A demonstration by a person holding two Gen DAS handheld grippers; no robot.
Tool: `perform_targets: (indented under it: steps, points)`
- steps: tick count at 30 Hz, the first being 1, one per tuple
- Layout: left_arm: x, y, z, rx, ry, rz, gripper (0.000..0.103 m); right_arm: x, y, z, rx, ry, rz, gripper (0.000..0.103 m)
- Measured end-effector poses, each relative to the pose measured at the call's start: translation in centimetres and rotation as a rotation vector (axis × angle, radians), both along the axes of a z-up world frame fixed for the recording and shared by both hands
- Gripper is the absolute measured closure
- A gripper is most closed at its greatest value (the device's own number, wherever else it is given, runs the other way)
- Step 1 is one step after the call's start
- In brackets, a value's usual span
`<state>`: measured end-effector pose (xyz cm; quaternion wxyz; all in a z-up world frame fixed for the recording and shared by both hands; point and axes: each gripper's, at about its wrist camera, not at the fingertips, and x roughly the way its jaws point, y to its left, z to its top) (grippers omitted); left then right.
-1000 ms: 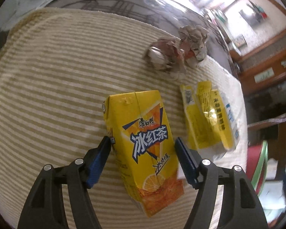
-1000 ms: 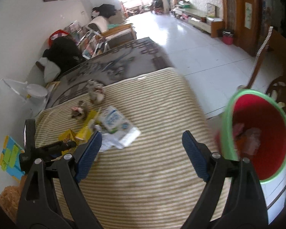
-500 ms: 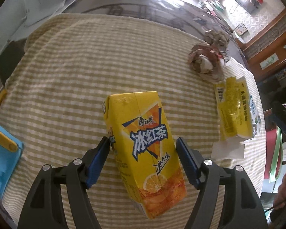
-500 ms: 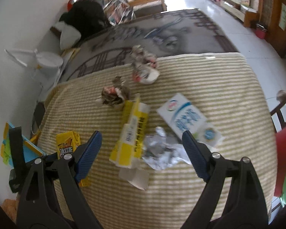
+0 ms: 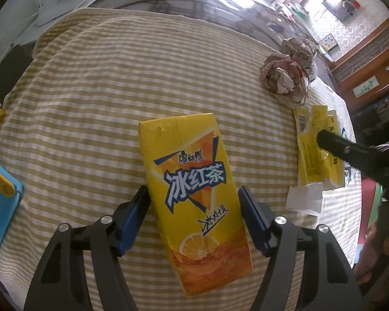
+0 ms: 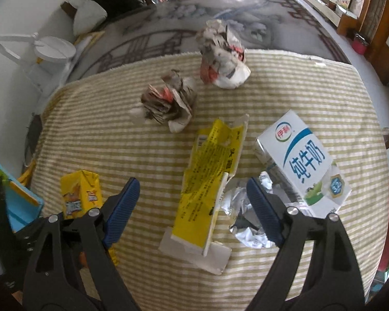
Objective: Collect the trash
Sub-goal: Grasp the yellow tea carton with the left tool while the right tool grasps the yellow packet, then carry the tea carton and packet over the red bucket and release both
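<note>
The left claw (image 5: 193, 212) is closed on the yellow iced-tea carton (image 5: 194, 194), its blue pads pressed against both long sides, holding it over the striped cloth (image 5: 90, 90) near the worktop's left edge. The right claw (image 6: 193, 207) is spread wide and holds nothing, hovering over the flattened yellow carton (image 6: 210, 181) at the worktop's middle. Crumpled foil (image 6: 243, 223) and a white milk carton (image 6: 303, 160) lie just beside it, toward the right edge; two paper wads (image 6: 168, 101) sit near the far edge.
</note>
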<state>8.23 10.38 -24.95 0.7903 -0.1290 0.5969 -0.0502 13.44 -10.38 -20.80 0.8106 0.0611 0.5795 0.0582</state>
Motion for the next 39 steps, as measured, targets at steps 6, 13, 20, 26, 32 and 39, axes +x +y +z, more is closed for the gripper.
perform_targets:
  steps: [6, 13, 20, 26, 32, 39]
  points:
    - [-0.6, 0.4, 0.5, -0.014, -0.012, 0.005, 0.038, 0.3, 0.5, -0.3, 0.008, 0.007, 0.045, 0.073]
    - [-1.3, 0.8, 3.1, -0.046, -0.078, 0.008, 0.039, -2.4, -0.8, 3.8, 0.079, -0.107, 0.013, 0.074]
    - [-2.2, -0.7, 7.3, -0.028, -0.196, -0.026, 0.039, -5.6, -2.3, 9.0, 0.048, -0.252, -0.016, 0.074]
    - [-2.4, -3.6, 10.0, -0.016, -0.27, -0.076, 0.038, -7.7, -4.3, 11.5, 0.031, -0.326, -0.043, 0.074]
    - [-3.4, -6.8, 11.7, -0.003, -0.324, -0.141, 0.038, -9.9, -6.4, 13.3, 0.022, -0.379, -0.073, 0.074]
    - [-4.1, -10.1, 12.6, 0.006, -0.349, -0.199, 0.038, -11.8, -8.8, 14.3, 0.013, -0.408, -0.121, 0.074]
